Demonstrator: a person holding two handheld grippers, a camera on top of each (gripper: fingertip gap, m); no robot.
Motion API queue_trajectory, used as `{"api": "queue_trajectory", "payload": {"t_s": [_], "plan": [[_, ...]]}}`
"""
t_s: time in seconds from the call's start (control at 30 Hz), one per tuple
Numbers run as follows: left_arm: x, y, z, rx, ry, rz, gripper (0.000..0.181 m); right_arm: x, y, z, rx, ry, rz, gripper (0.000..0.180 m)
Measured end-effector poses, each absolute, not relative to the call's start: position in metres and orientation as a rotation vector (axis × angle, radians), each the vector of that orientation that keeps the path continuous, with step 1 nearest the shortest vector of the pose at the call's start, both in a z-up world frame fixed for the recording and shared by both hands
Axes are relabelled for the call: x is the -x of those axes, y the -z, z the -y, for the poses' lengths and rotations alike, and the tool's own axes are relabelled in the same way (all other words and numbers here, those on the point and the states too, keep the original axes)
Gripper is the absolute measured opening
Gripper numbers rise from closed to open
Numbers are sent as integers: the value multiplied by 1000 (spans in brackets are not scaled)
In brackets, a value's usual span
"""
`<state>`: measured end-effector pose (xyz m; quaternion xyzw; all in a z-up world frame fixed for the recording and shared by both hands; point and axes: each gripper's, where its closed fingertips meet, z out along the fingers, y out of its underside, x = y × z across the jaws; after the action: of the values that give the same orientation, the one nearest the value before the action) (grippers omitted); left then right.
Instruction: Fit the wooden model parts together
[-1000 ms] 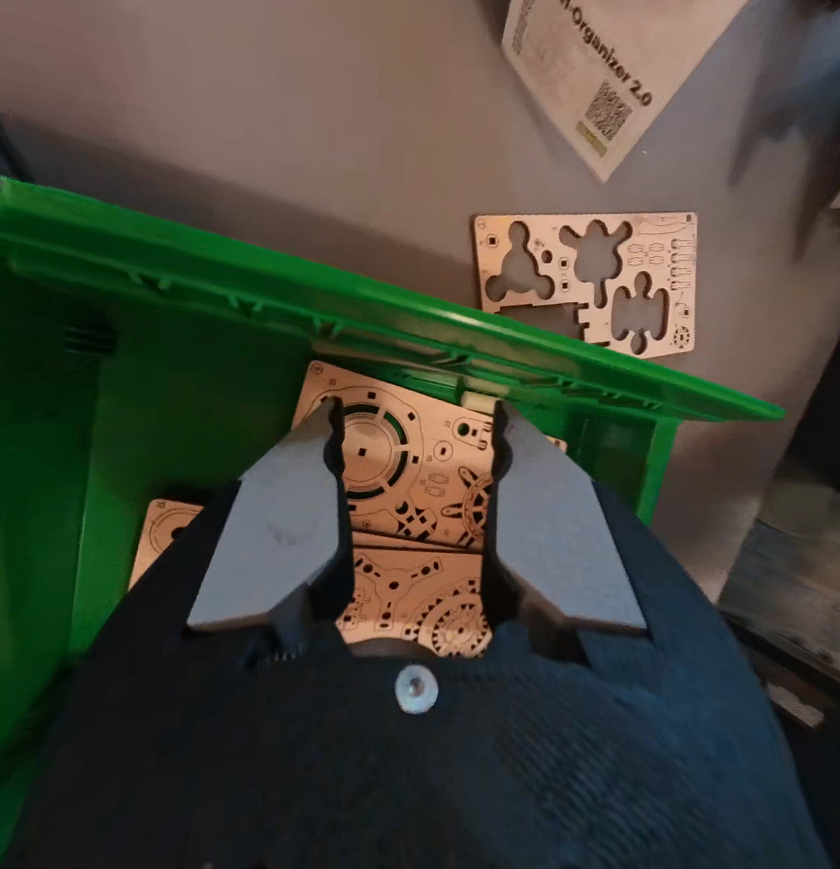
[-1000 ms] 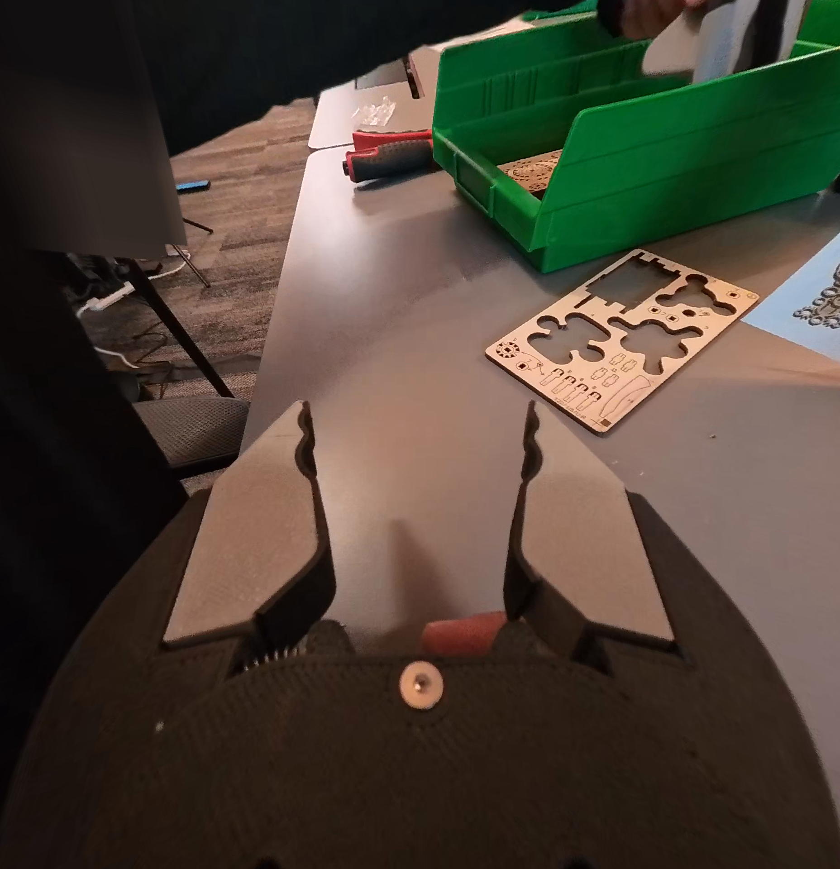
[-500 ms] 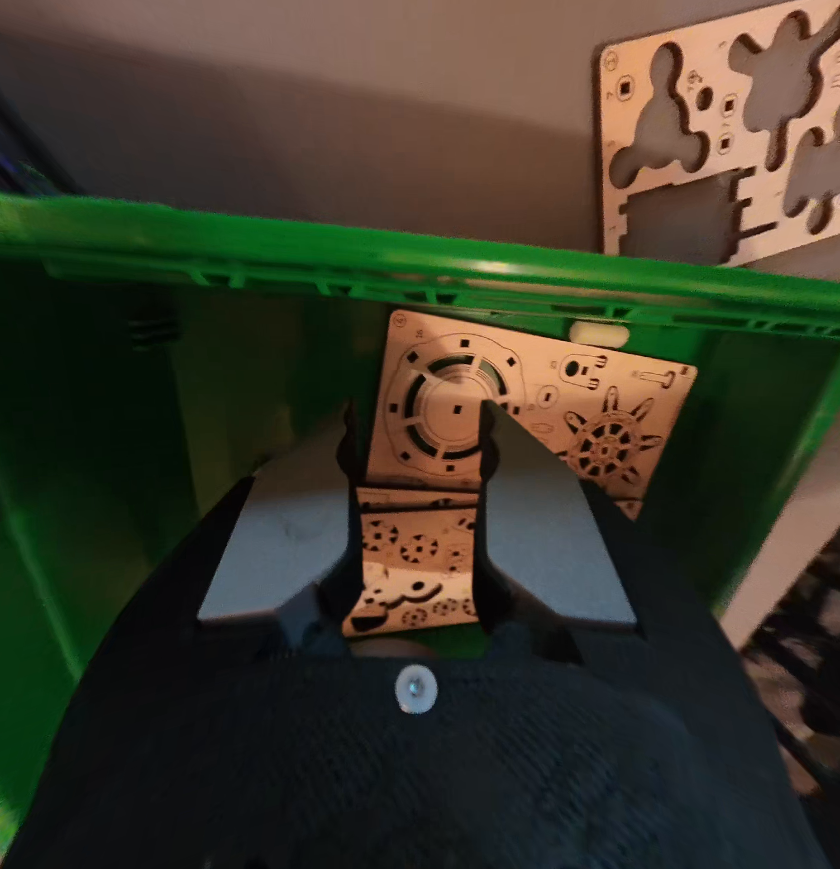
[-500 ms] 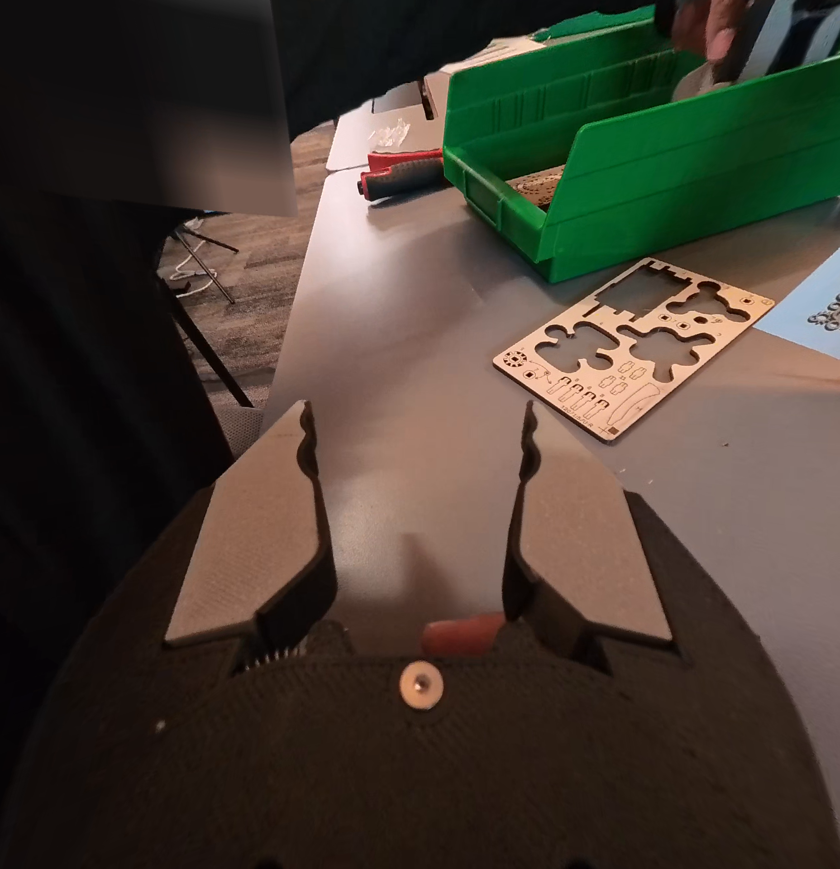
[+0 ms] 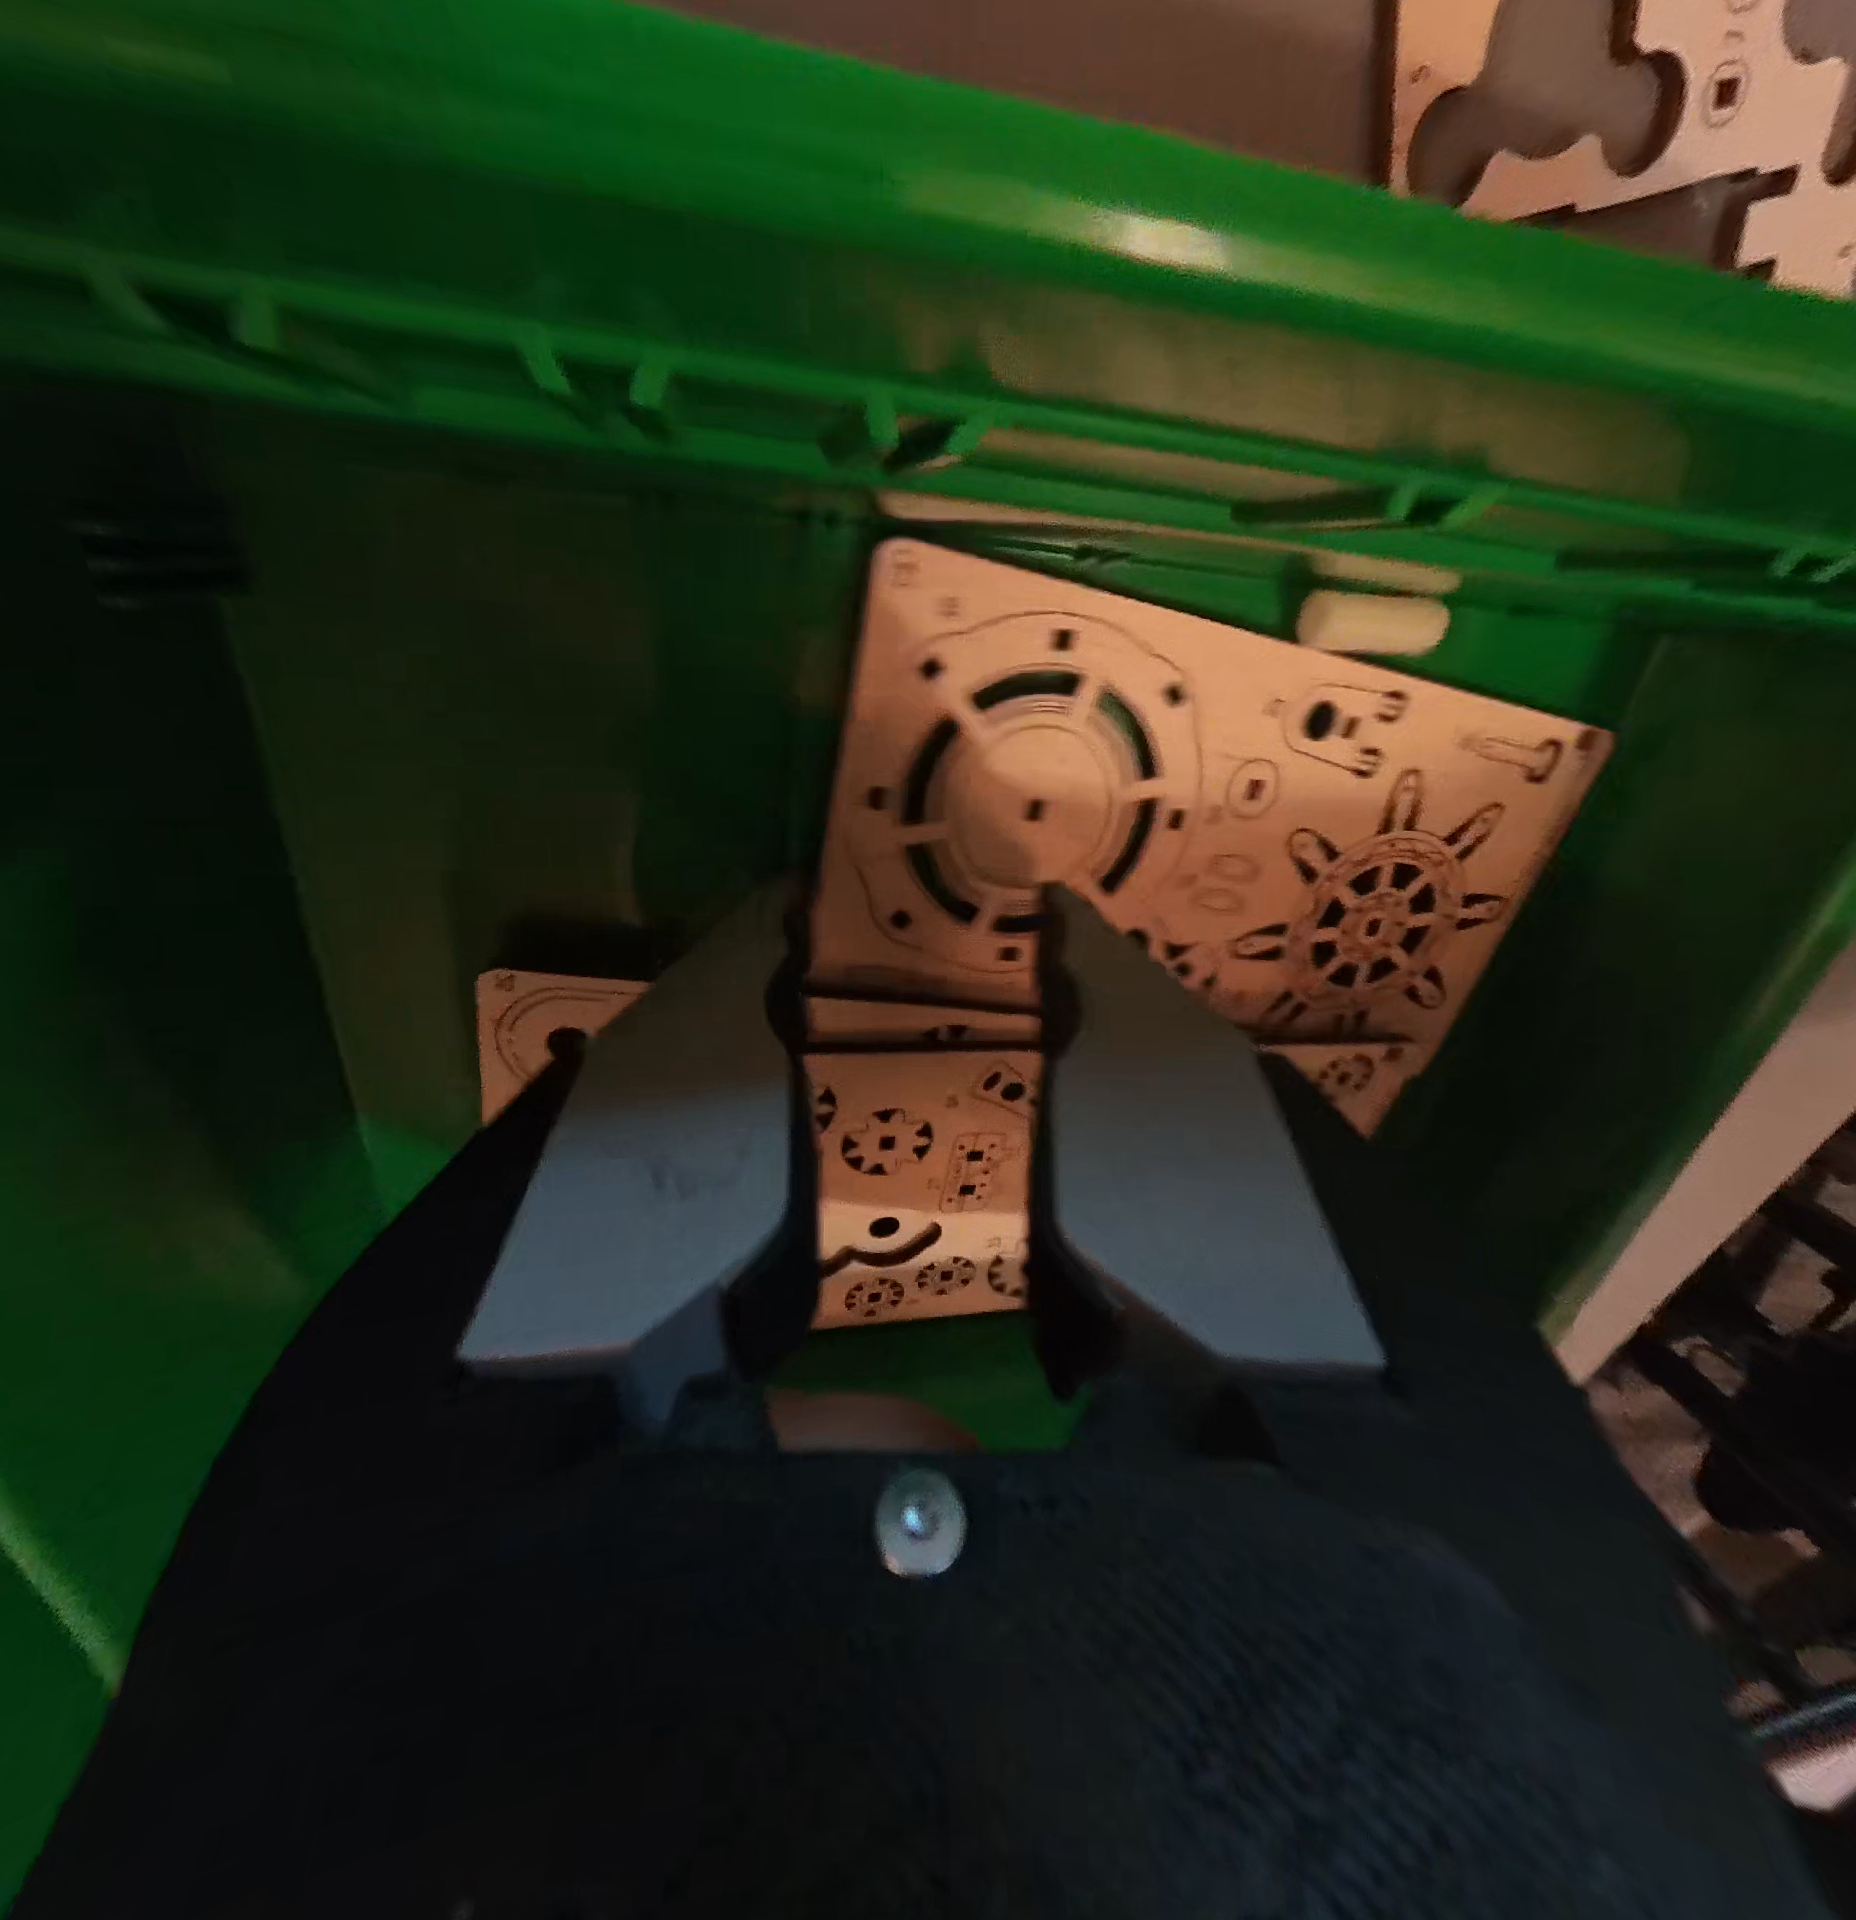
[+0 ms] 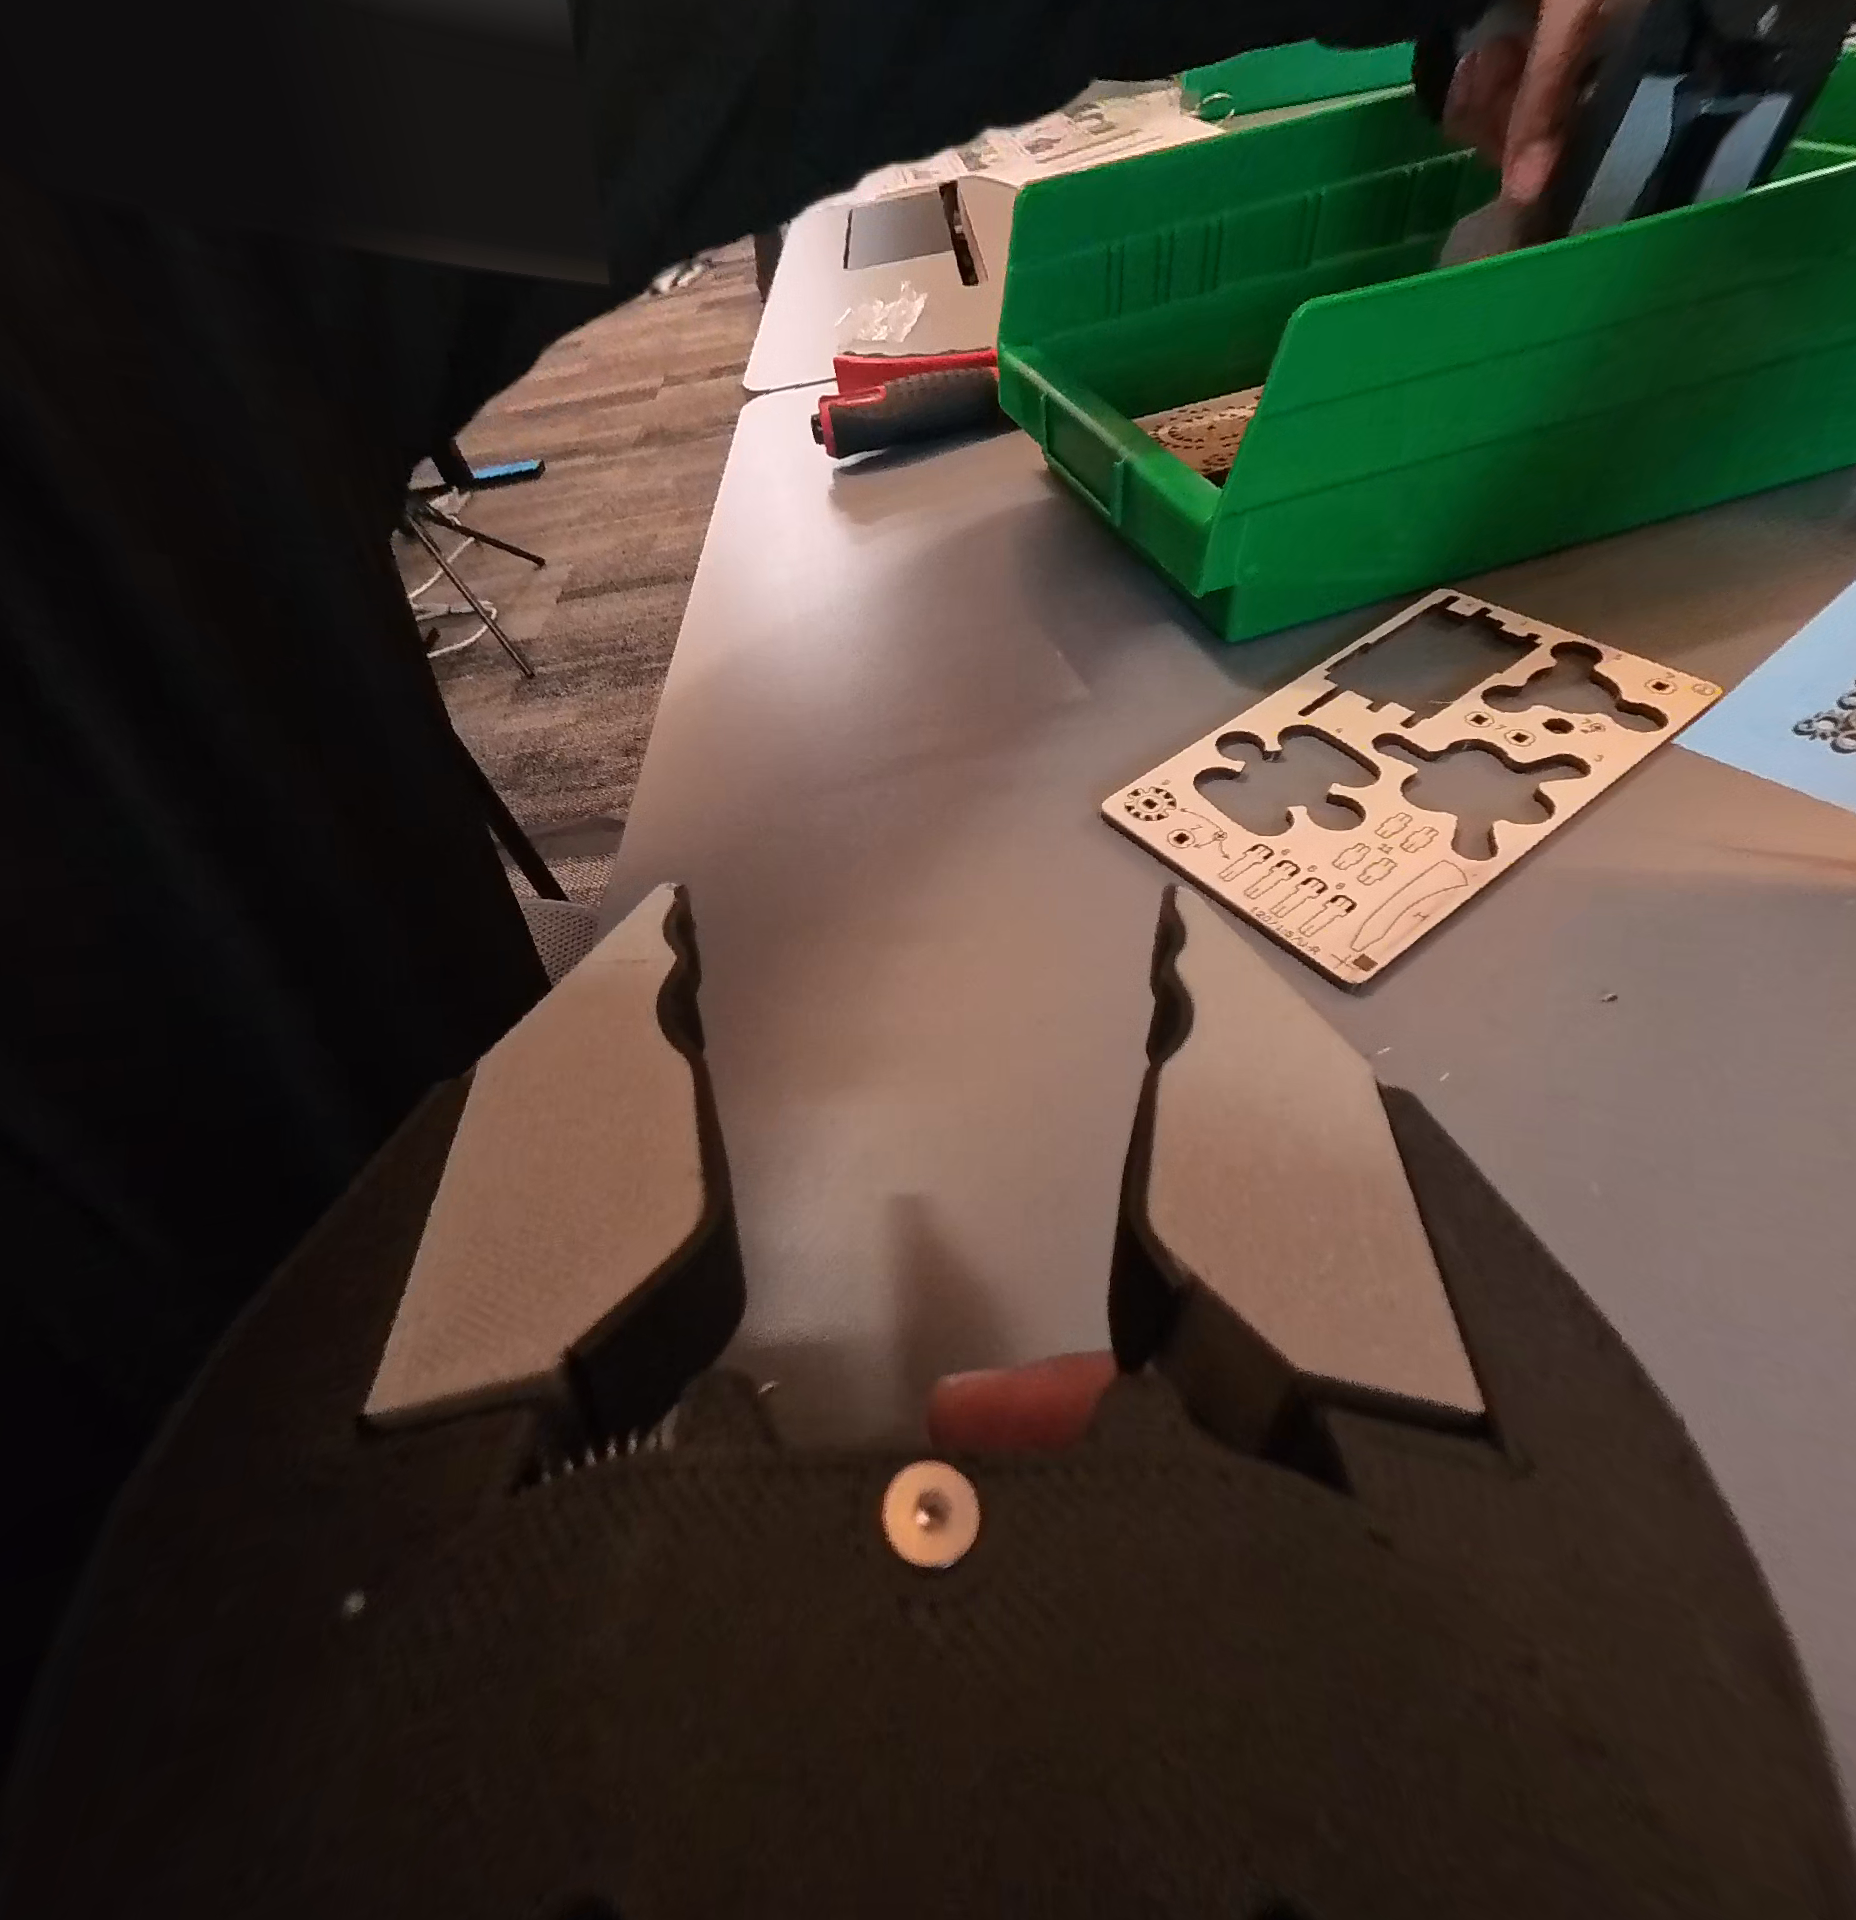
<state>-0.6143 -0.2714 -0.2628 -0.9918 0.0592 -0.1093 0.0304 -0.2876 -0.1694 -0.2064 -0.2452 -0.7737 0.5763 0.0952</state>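
Lying between parted left fingers point(image 5: 685, 1132), wooden sheet point(image 5: 919, 1179) in green bin point(image 5: 591, 343).

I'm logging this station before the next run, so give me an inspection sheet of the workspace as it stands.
Surface: grey table, mostly bare near the right gripper.
Job's things: wooden part sheets lie overlapping inside the green bin; a punched-out wooden sheet lies flat on the table beside the bin.
Clutter: red-and-grey handled tool behind the bin; blue printed paper at the right edge.
Grippers: left gripper open, reaching into the bin over the sheets; right gripper open, empty, above bare table.
Cables: loose cables on the floor.
Surroundings: carpeted floor, a stand's legs.
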Motion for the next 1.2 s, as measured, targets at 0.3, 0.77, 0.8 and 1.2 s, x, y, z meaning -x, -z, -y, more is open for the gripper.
{"api": "queue_trajectory", "payload": {"t_s": [0.3, 0.77, 0.8, 1.2], "plan": [[571, 246, 272, 2998, 708, -251, 4, 287, 206, 167, 730, -1715, 2289, 84], [524, 215, 288, 2981, 861, -449, 0, 287, 205, 166, 733, -1721, 2287, 84], [522, 210, 288, 2976, 850, -454, 0, 287, 205, 166, 732, -1720, 2286, 84], [515, 206, 275, 2902, 683, -266, 11, 281, 208, 171, 664, -1655, 2302, 84]]}}
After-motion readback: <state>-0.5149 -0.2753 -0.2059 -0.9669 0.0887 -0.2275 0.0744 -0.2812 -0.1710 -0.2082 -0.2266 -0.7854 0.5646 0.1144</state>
